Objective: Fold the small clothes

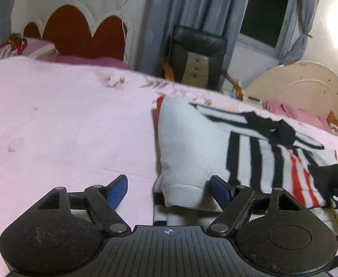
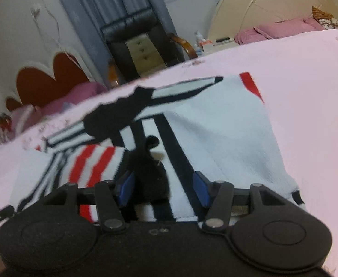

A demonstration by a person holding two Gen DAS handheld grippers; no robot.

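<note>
A small white garment (image 1: 192, 143) with black and red stripes lies partly folded on the pink bedsheet (image 1: 65, 127). My left gripper (image 1: 169, 190) is open, its blue pads on either side of the garment's white ribbed cuff (image 1: 180, 195). In the right wrist view the same garment (image 2: 226, 133) fills the middle. My right gripper (image 2: 163, 190) is open over it, with a black fabric piece (image 2: 150, 173) lying between its pads, close to the left one.
The bedsheet (image 2: 307, 80) stretches wide around the garment. Behind the bed stand a red scalloped headboard (image 1: 76, 32), a black chair (image 1: 196, 53), grey curtains (image 1: 192, 2) and a cream round headboard (image 1: 307, 85). Pink pillows (image 2: 284, 28) lie at the far side.
</note>
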